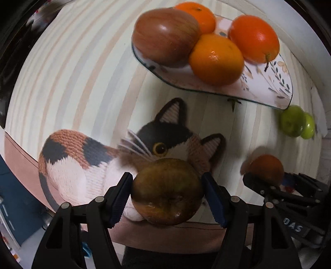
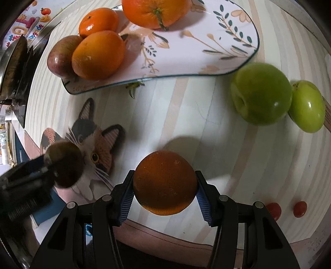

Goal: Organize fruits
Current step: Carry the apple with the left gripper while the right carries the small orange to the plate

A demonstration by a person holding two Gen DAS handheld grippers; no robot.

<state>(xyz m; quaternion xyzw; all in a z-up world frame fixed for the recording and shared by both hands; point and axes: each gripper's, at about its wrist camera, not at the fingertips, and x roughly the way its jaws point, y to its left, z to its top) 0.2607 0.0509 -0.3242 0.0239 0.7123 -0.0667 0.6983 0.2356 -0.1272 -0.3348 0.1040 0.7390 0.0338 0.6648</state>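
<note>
Nearest, low centre of the left wrist view: left gripper (image 1: 167, 194) pinches a dark brownish apple (image 1: 167, 191), both blue pads pressed on its sides, above the cat-print tablecloth (image 1: 82, 82). Low centre of the right wrist view: right gripper (image 2: 164, 191) clamped on an orange (image 2: 164, 182), pads against both flanks. Lower right of that view, two small red tomatoes (image 2: 300, 209) lie on the cloth, apart from each other. Right of frame, two green apples (image 2: 261, 93) sit touching. Farthest, top of frame: floral plate (image 2: 206, 58) holding a reddish apple (image 2: 61, 55), touching an orange fruit, plus two more oranges (image 2: 155, 12). Small green calyx scrap (image 2: 133, 87) by the plate's near rim
</note>
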